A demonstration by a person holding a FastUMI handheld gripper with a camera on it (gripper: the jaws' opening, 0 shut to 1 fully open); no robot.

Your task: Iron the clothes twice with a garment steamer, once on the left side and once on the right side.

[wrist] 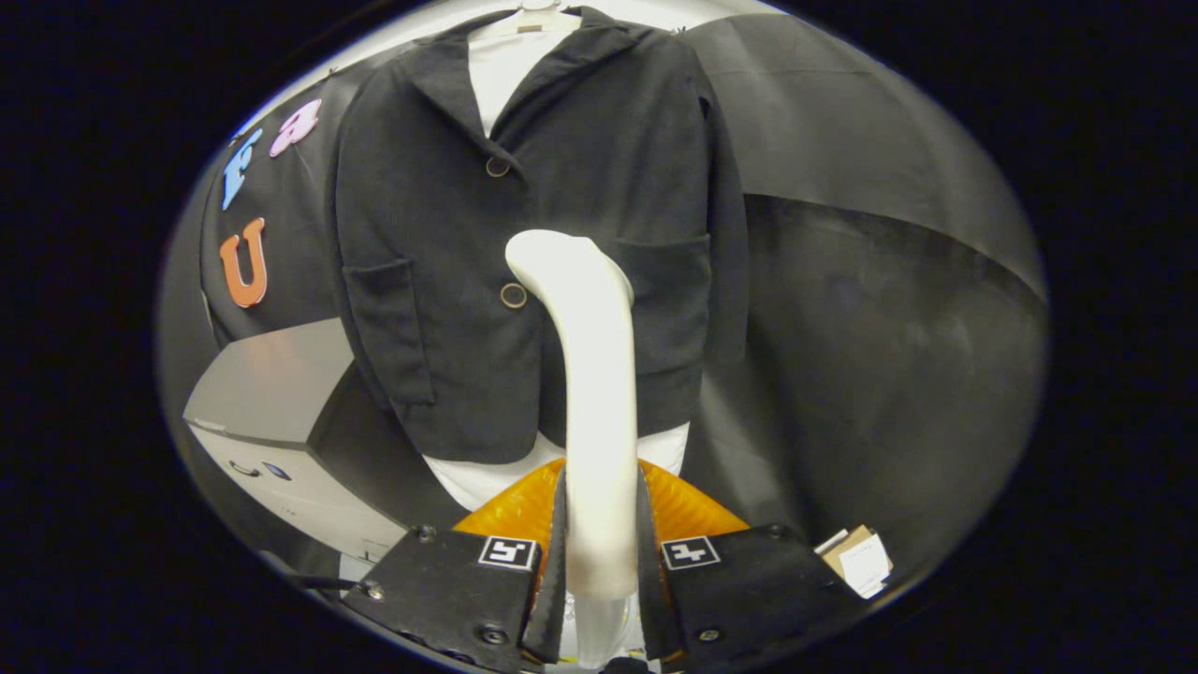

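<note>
Had the gripper [601,538] clamped on the garment steamer [588,393], both fingers pressed tight against the white handle from either side, no gap showing. Steamer stood upright between them, its curved head up at mid-chest of the dark jacket [524,262], just beside the lower button [513,296] and in front of the wearer's-left pocket. Jacket hung on a hanger [535,11] over a white shirt [510,65], shirt hem poking out below the jacket.

Stuff that could've gone wrong, guessing only: head sat near the centre line, so a pass from there might've run down the placket and counted for neither side. Could've snagged on the button or the pocket edge and dragged the fabric, swinging the whole thing on the hanger. Smooth handle in a two-point pinch, so any sideways push against the cloth might've twisted it in the grip. Pressing too hard would've just shoved the jacket back, nothing solid visible behind it.

Hard to make out: couldn't tell whether the head was actually touching the cloth or hovering just off it. Face of the head pointed away, so no seeing steam or the plate. Bottom of the handle cut off below the fingers, hose not visible. Something orange [524,510] behind the fingers, no idea what. Grey box [271,384] off by the jacket's other side, paper scraps [861,560] near the fingers.
</note>
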